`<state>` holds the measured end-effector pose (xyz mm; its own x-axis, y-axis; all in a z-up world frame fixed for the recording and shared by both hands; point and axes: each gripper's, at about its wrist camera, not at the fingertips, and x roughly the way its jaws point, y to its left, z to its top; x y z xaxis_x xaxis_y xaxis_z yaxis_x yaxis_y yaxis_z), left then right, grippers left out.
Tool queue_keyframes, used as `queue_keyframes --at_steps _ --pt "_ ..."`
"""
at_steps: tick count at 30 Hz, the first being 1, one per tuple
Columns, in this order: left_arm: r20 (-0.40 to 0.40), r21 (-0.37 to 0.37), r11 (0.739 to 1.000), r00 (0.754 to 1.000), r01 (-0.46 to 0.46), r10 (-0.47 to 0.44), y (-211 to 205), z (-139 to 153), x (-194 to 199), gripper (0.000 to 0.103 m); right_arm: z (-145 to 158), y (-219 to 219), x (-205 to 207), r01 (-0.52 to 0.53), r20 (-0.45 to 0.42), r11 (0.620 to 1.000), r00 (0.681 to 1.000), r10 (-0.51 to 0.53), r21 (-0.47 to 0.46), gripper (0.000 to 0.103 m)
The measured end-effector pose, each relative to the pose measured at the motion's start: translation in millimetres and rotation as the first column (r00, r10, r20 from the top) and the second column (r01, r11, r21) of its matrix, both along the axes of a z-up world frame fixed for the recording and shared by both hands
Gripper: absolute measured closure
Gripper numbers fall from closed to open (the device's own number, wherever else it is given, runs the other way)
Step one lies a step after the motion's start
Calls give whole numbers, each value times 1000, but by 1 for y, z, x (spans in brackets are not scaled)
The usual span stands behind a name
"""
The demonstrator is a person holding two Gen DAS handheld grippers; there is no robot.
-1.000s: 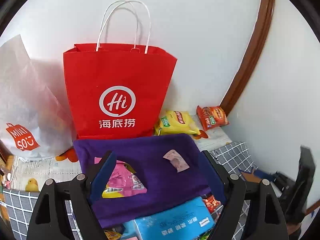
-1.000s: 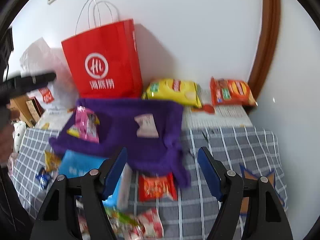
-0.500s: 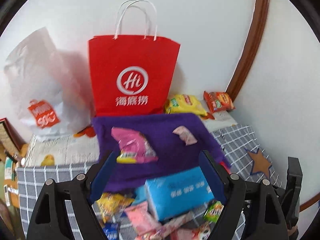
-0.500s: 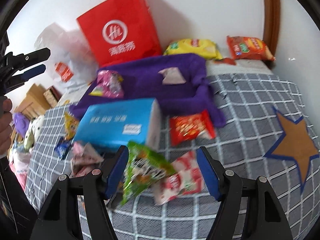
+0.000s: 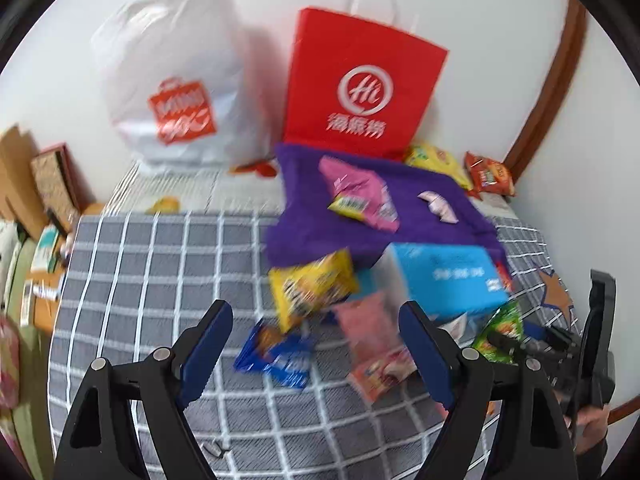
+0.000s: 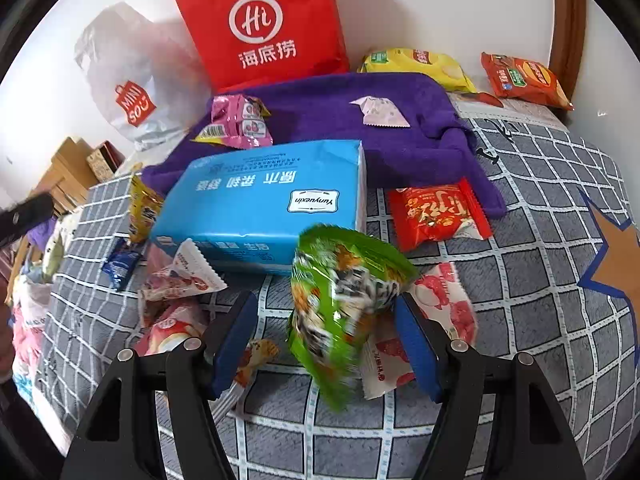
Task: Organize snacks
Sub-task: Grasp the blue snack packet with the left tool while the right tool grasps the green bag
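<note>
My right gripper [image 6: 324,316] is open, its blue pads on either side of a green snack packet [image 6: 344,288] that lies on the checked bedspread; it also shows in the left wrist view [image 5: 502,330]. My left gripper [image 5: 316,326] is open and empty above a blue packet [image 5: 276,354], a yellow packet [image 5: 310,284] and a pink packet [image 5: 376,352]. A purple cloth [image 6: 360,120] holds a pink snack bag [image 6: 236,124] and a small pale sachet [image 6: 380,112]. A red packet [image 6: 436,212] lies at the cloth's edge.
A blue tissue pack [image 6: 260,208] lies in the middle of the pile. A red paper bag [image 6: 264,20] and a white plastic bag [image 6: 132,80] stand against the wall. Yellow [image 6: 416,66] and red [image 6: 524,78] chip bags lie at the back right.
Both grippers have pulled back and dropped lower toward the near pile of snacks. My right gripper has closed in around the green packet. The left view has swung left.
</note>
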<state>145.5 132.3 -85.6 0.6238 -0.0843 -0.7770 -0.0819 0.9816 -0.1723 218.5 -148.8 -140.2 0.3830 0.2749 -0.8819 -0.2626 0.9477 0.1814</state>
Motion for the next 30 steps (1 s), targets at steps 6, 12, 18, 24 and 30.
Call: queue_keyframes --at_steps 6,12,18,24,30 --pt "-23 -17 1000 1000 -5 5 12 -16 -14 19 -5 -2 1 16 -6 1000 1000 -16 -7 57" --pt "-60 2 1000 998 -9 9 10 -39 -13 19 15 -19 -16 31 79 1000 996 -31 4 59" --pt "-84 76 997 996 -31 37 6 -70 -2 19 15 -40 -31 22 149 999 989 -17 -34 59" --pt "-47 133 990 998 -42 49 -1 -92 3 19 2 -52 -31 38 182 999 982 -40 12 59" --pt "-79 167 986 997 -6 19 -8 -103 6 20 -4 -44 -30 24 232 1000 973 -20 -15 59"
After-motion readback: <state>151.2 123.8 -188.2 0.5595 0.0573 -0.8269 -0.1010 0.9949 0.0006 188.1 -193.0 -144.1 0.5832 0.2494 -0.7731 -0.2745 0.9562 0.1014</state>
